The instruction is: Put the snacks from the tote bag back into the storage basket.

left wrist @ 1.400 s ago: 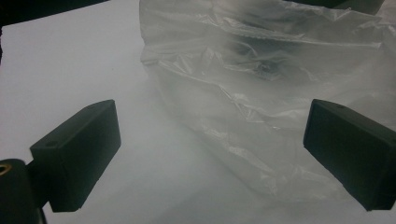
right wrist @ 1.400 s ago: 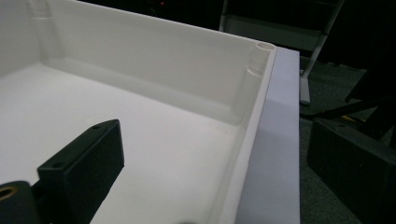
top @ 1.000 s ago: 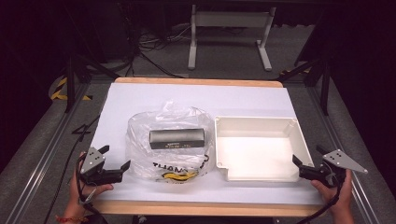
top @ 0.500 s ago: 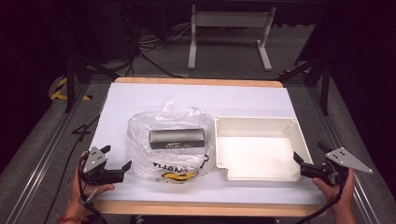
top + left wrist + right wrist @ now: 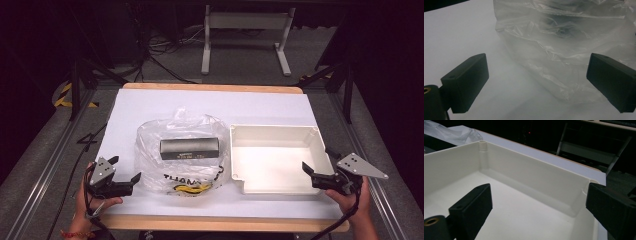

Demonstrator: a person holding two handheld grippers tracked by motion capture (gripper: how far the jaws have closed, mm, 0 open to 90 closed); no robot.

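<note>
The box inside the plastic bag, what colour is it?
The box is dark grey to black, best seen in the high view.

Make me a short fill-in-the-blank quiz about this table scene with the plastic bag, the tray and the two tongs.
1. The dark rectangular box lies inside the clear crinkled plastic ____.
2. The shallow white plastic tray beside it holds ____.
3. The left tongs point at the bag with jaws ____.
4. The right tongs, jaws just closing a little with nothing between them, sit at the tray's ____ corner as the high view shows it.

Missing words: bag; nothing; open; near right
</note>
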